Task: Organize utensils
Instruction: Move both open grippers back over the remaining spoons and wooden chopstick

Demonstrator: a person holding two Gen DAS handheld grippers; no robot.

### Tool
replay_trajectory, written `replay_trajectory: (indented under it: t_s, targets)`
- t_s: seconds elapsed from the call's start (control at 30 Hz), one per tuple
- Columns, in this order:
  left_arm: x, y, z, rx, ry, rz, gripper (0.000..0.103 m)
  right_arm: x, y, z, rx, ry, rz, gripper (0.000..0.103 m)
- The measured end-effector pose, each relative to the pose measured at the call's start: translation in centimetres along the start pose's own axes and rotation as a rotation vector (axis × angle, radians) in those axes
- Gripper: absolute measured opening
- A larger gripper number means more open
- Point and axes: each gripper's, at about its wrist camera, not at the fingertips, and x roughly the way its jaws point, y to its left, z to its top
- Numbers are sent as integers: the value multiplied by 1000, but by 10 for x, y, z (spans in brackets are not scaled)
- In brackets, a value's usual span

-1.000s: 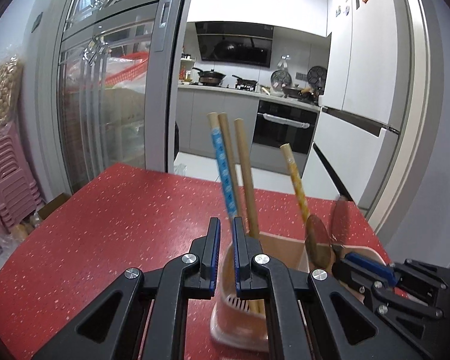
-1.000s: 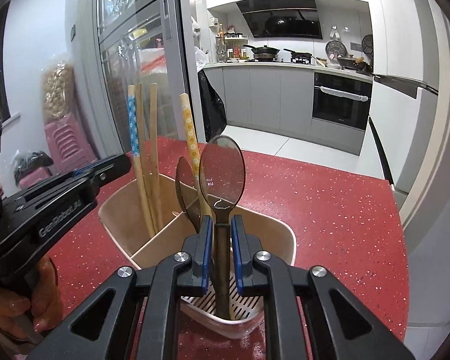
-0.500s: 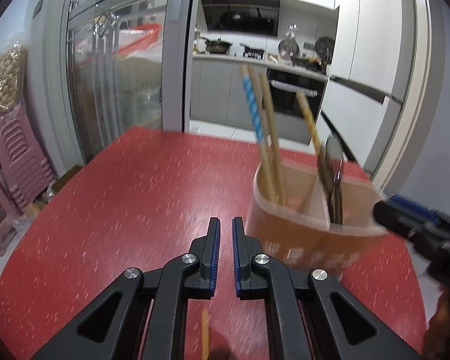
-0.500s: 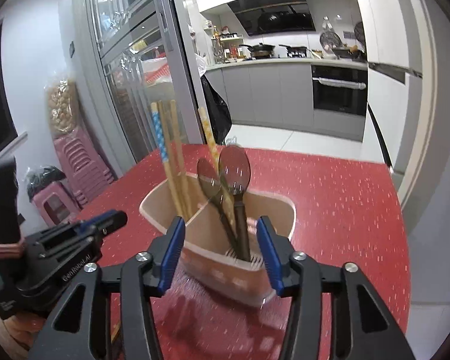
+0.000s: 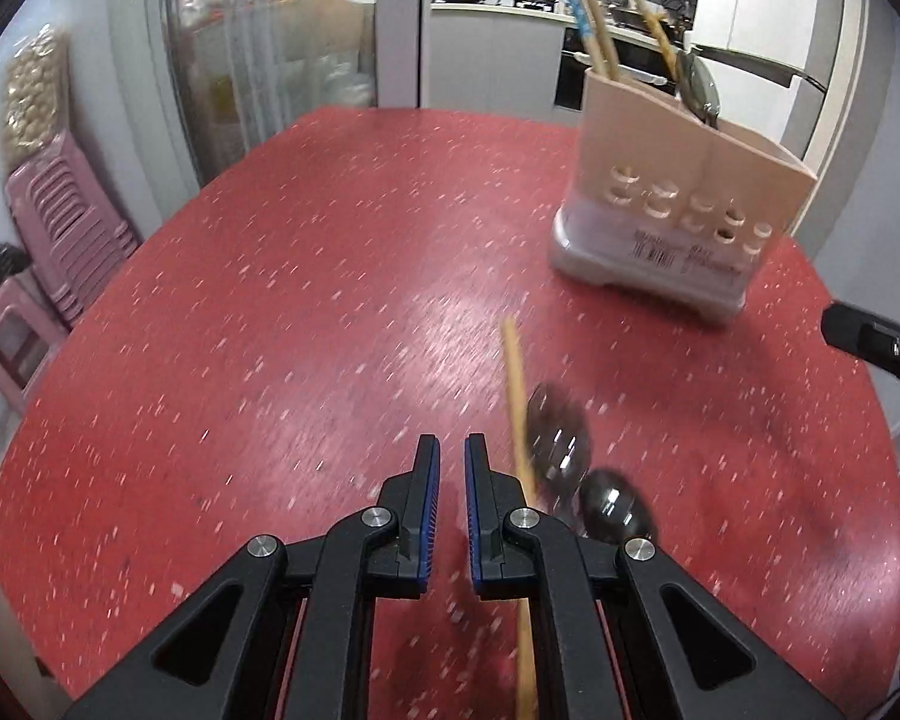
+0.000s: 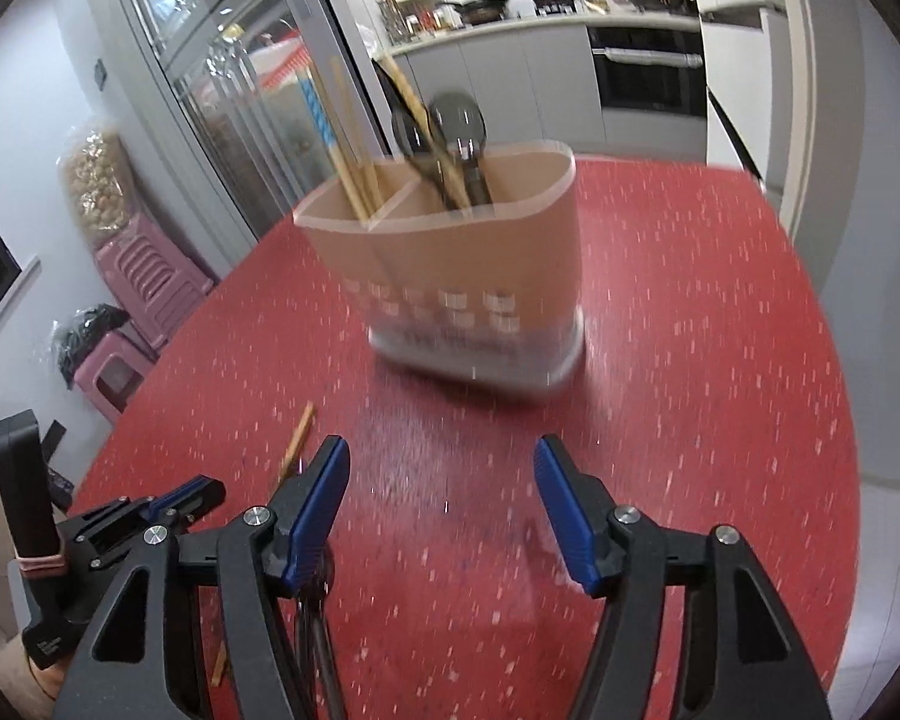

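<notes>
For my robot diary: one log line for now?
left gripper: shut, empty | right gripper: open, empty | holder: four chopsticks, two spoons | table: chopstick, two spoons

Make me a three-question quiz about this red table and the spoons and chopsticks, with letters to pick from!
1. Where do the two loose spoons lie?
A. in the holder
B. on the table
C. on a stool

2. What colour is the table?
A. red
B. green
C. white

3. How do the right gripper jaws stand?
A. clamped on a spoon
B. wide apart, empty
C. clamped on a chopstick

Answers: 1 B, they rest on the tabletop beside a loose chopstick, apart from the utensil holder. 2 A, speckled red. 3 B, only table shows between them.
</notes>
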Motion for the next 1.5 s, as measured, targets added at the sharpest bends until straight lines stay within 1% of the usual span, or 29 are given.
replay_trajectory:
  t_s: [0.13,0.17,0.2,0.27,0.37,0.43,0.57,0.7,0.77,0.83,0.87,1.0,1.13,1.27,1.5]
  targets:
    - [-7,12,-13,-69,-3,1,34,2,-5,-18,37,40,-5,67]
    - [-7,14,-15,-79,-2,-1,63,3,-5,-23,45,50,-8,67]
    - [-8,16,-16,-95,4,5,103,4,-6,-28,54,60,-12,68]
    - [-10,22,-20,-120,-34,40,103,4,-6,-37,68,75,-16,68]
    - [-5,25,-28,-104,-22,59,103,6,-6,-47,80,96,-19,70]
    - [-1,29,-32,-114,-13,73,103,8,-4,-53,80,115,-18,70]
    - [7,38,-37,-130,7,82,103,13,9,-62,36,154,-19,70]
    - [15,49,-43,-118,25,29,103,20,26,-68,-31,198,-21,70]
    - [20,49,-43,-104,34,30,103,24,32,-70,-60,222,-32,70]
    - [27,48,-44,-92,60,19,103,27,39,-74,-94,249,-43,70]
    - [24,48,-40,-89,66,19,103,28,39,-76,-106,259,-48,70]
    - [27,41,-42,-63,81,-2,103,27,44,-85,-150,289,-65,70]
    - [31,32,-39,-28,85,-23,103,24,47,-93,-190,311,-85,70]
    - [36,19,-35,-12,107,-19,103,22,52,-100,-230,326,-104,70]
    - [43,18,-29,-3,105,-29,103,27,68,-105,-321,326,-154,70]
